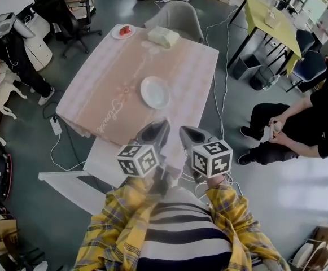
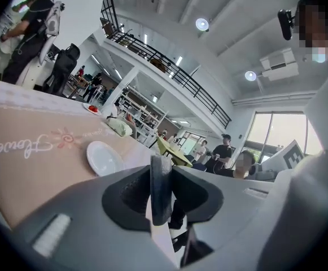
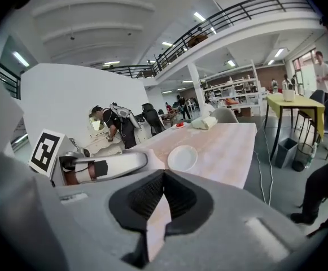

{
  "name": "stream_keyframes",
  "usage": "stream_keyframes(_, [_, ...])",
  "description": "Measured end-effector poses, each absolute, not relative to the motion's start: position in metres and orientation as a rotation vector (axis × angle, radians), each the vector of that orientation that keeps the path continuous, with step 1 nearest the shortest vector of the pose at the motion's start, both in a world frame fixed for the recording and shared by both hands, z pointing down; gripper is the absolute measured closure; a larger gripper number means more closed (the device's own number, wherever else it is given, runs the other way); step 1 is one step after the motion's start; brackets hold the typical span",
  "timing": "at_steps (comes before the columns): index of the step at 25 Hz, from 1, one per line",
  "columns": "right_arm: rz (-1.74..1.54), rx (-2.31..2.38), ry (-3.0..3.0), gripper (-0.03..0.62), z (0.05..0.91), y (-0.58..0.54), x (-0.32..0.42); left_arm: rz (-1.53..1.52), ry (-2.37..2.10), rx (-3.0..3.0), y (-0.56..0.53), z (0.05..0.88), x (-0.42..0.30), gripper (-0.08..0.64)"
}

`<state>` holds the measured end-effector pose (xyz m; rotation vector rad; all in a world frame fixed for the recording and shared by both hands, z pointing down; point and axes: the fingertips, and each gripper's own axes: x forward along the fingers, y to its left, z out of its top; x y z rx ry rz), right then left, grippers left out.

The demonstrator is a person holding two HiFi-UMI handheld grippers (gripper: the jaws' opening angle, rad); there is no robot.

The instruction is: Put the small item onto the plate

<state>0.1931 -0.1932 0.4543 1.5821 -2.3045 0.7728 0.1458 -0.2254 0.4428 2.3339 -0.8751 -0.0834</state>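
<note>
Evidently this is still the approach step, with nothing picked up yet. Both grippers hang low in the head view, short of the bench [image 1: 96, 100]. The left gripper [image 1: 156, 130] and right gripper [image 1: 189, 133] are side by side, each with its fingers drawn narrow, pads together on nothing. The plate [image 1: 155, 92] sits bare at mid-frame. The small item is probably the red thing [image 1: 125, 30] on a little dish [image 1: 116, 34] at the bench's far corner, upper left of centre and well apart from the plate. Next, I judge, one gripper must reach that corner, spread its fingers and close gently. The red thing is too small to identify, a pale folded bundle [image 1: 163, 36] nearby is equally unclear, and the grippers hide the bench's near corner.
</note>
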Motion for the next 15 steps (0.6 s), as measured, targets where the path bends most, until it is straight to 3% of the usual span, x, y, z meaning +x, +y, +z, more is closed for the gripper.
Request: stream_keyframes(15, [0.783,1.345,-2.384,0.595,0.476,-0.276,0.207,-0.124,-1.145,2.187,-0.317,0.467,0.140,0.466])
